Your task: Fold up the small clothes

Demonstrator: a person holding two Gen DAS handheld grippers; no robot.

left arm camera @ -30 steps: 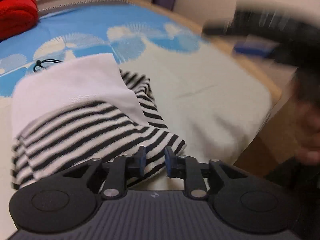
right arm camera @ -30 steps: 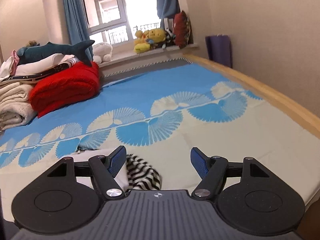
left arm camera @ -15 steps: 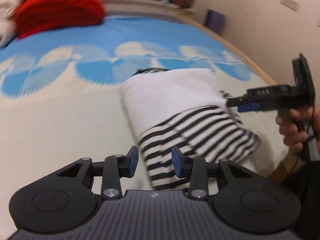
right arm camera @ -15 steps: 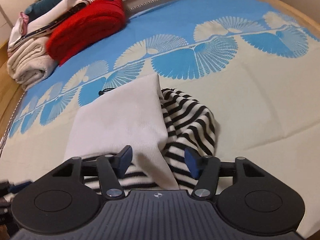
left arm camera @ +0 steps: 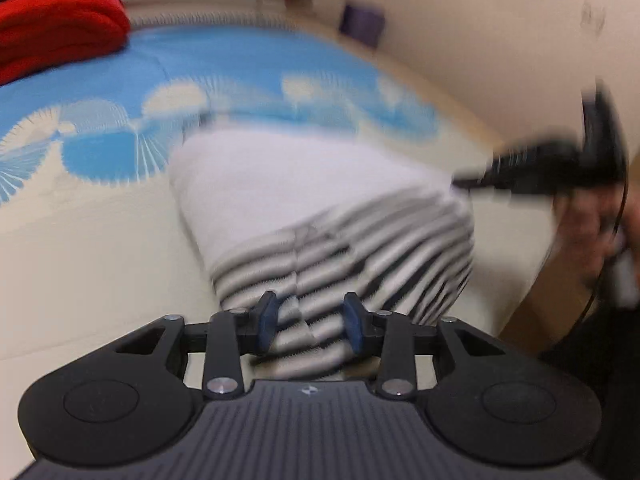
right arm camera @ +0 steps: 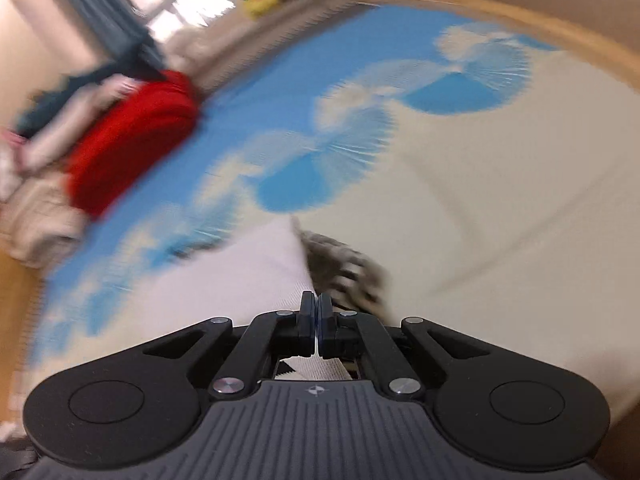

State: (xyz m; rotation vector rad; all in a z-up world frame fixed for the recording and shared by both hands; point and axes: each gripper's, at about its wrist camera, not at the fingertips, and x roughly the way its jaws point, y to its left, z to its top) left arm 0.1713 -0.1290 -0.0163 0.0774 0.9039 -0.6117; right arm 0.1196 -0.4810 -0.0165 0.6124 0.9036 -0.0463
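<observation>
Striped garment with white panel lying on the blue-and-cream bedspread, its striped hem between the parted left gripper fingers, right gripper just pressed together at the white panel's edge, red blanket beyond.

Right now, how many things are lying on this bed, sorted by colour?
White with black stripes: 1, the striped garment near the front edge.
Red: 1, the folded red blanket at the far end.
Cream: 1, the folded cream bedding beside the red one.
Total: 3; the blurred pile behind them I cannot count.
</observation>
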